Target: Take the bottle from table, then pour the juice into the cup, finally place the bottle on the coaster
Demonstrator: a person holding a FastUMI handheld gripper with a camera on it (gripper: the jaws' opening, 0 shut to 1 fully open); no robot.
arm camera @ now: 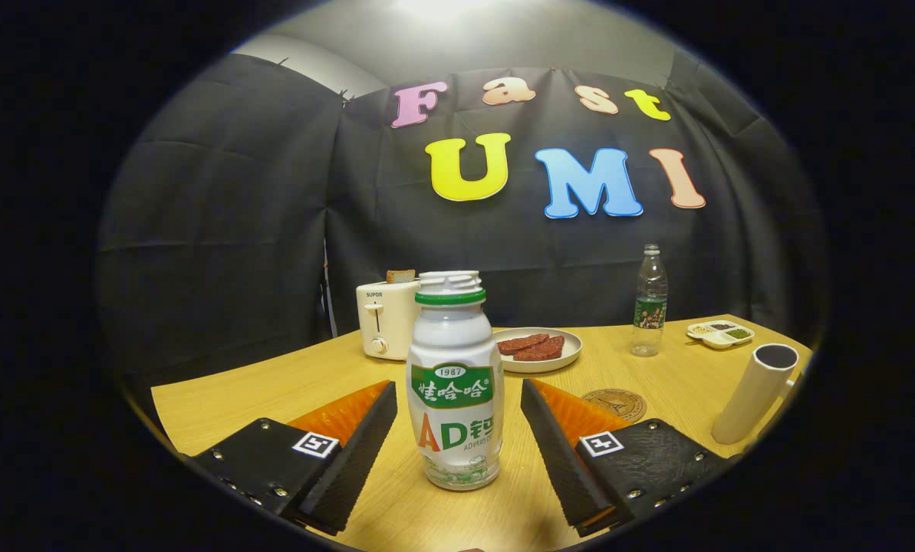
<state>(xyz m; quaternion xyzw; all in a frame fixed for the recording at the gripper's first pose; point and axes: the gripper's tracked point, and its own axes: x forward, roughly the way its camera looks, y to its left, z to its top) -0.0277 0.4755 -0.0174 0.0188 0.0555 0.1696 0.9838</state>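
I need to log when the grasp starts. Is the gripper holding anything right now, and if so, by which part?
Nothing is held. The gripper is open, its jaws standing either side of the white bottle's lower body with a gap on each side; the bottle stands upright on the table.

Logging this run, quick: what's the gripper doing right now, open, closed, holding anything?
Gripper: open, holding nothing; the white bottle stands upright on the table between the fingers, a gap showing on each side.
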